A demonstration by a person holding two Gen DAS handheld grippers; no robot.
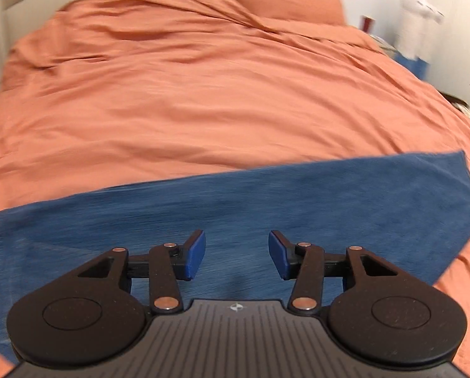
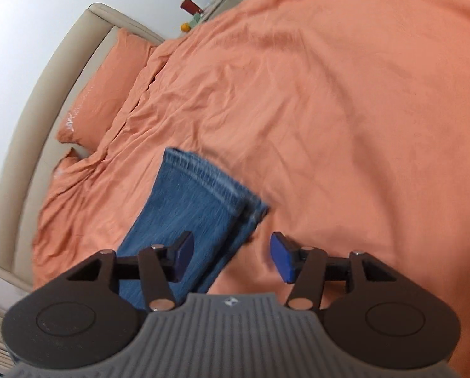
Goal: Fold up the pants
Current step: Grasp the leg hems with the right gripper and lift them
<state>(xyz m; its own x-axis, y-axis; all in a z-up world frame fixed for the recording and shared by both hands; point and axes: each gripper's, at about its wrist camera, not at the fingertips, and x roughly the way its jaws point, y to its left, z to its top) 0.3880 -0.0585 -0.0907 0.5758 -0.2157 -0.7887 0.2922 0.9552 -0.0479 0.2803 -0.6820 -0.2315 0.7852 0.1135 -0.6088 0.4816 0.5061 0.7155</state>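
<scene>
The left gripper (image 1: 237,253) hangs wide apart and empty above the blue denim pants (image 1: 266,208), which lie flat across the near part of the bed (image 1: 187,100). The right gripper (image 2: 232,256) is likewise spread wide, holding nothing, over the pants' hemmed leg end (image 2: 203,186). Beyond the pants stretches the rumpled orange duvet, then an orange pillow (image 2: 109,88) against the beige headboard (image 2: 46,94).

One pair of blue jeans (image 1: 235,201) lies on one bed (image 1: 172,100), which carries one orange duvet (image 2: 329,110). Two orange pillows show at the headboard, one whole (image 2: 106,88) and one only partly in view (image 2: 66,159). Two grippers are present, left gripper (image 1: 237,253) and right gripper (image 2: 232,256), each with two blue pads.
</scene>
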